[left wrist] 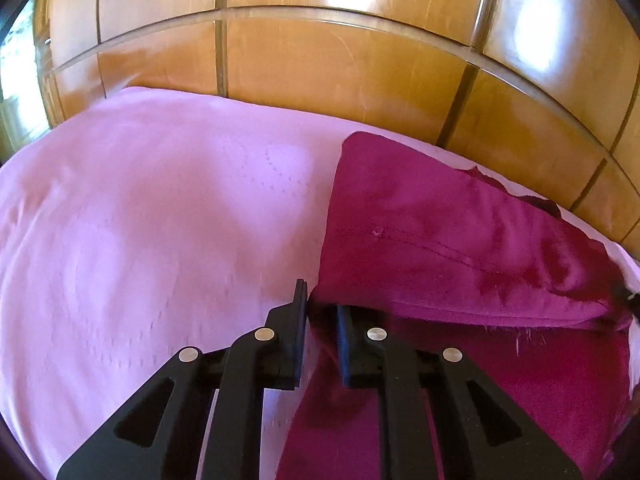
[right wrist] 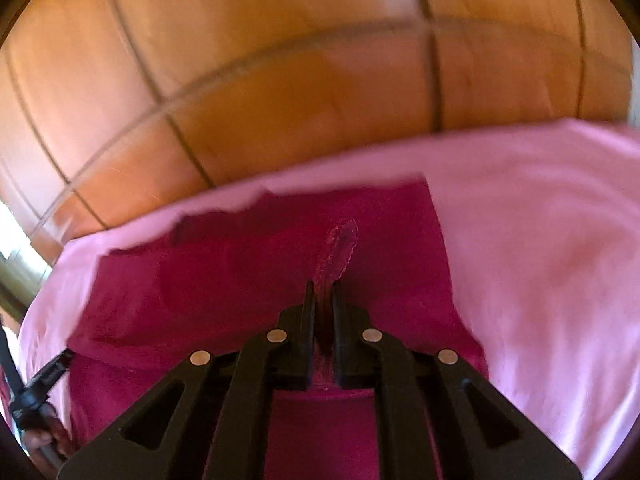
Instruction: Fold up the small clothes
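A magenta garment lies on the pink bed sheet, at the right of the left wrist view, with one layer folded over another. My left gripper is shut on the garment's near left corner. In the right wrist view the same magenta garment spreads ahead and to the left. My right gripper is shut on a raised fold of its edge, which sticks up between the fingers. The left gripper's tip shows at the far left edge of that view.
A glossy wooden wardrobe with panelled doors stands right behind the bed and fills the upper half of both views. The pink sheet stretches to the right of the garment.
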